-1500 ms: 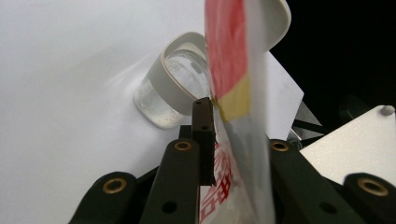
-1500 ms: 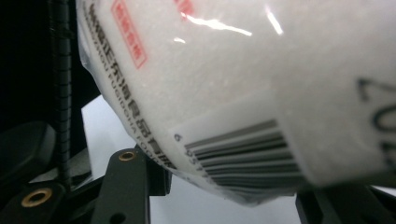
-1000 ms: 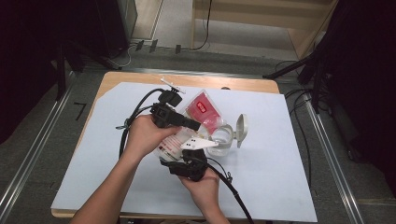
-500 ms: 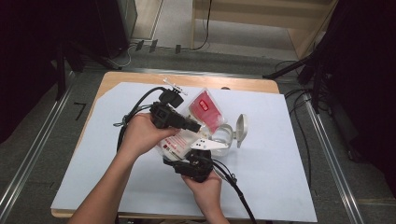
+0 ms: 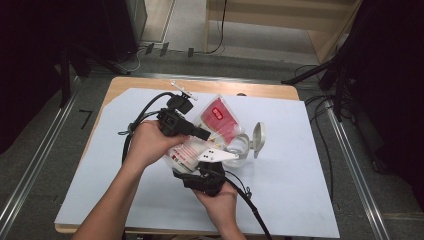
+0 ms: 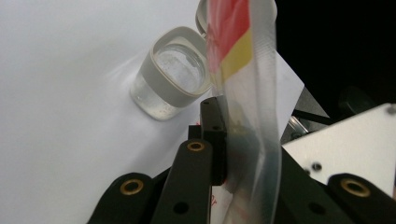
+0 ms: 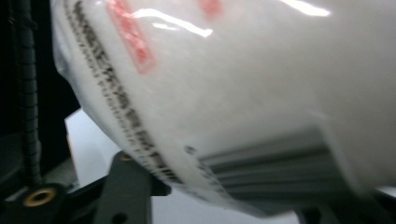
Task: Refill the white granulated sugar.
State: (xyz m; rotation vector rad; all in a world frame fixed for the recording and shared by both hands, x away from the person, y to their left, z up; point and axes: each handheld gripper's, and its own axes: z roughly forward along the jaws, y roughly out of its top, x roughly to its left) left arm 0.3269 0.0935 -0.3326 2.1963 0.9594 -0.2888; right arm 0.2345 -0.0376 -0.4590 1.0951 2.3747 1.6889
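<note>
A clear plastic bag (image 5: pixel 220 117) with a red label and white contents is held tilted over the white sheet. My left gripper (image 5: pixel 206 135) comes from the left and has just closed on the bag's thin transparent edge (image 6: pixel 250 107), and it is shut there (image 6: pixel 229 121). My right gripper (image 5: pixel 197 164), under its grey plate (image 5: pixel 217 156), holds the bag's bulky printed lower end (image 7: pixel 233 93) between its jaws, which have just been opening a little. A clear jar (image 5: pixel 240 146) with a grey rim (image 6: pixel 170 77) stands right beside the bag, its hinged lid (image 5: pixel 258 136) flipped open.
A large white sheet (image 5: pixel 300 180) covers the wooden table (image 5: pixel 135 82). Black cables (image 5: pixel 142 112) trail from both grippers across the near side. Metal rails (image 5: pixel 360 190) run along the table's left and right sides.
Both hands stay at the bag beside the jar. The bag's lower end and the right gripper have shifted only slightly.
</note>
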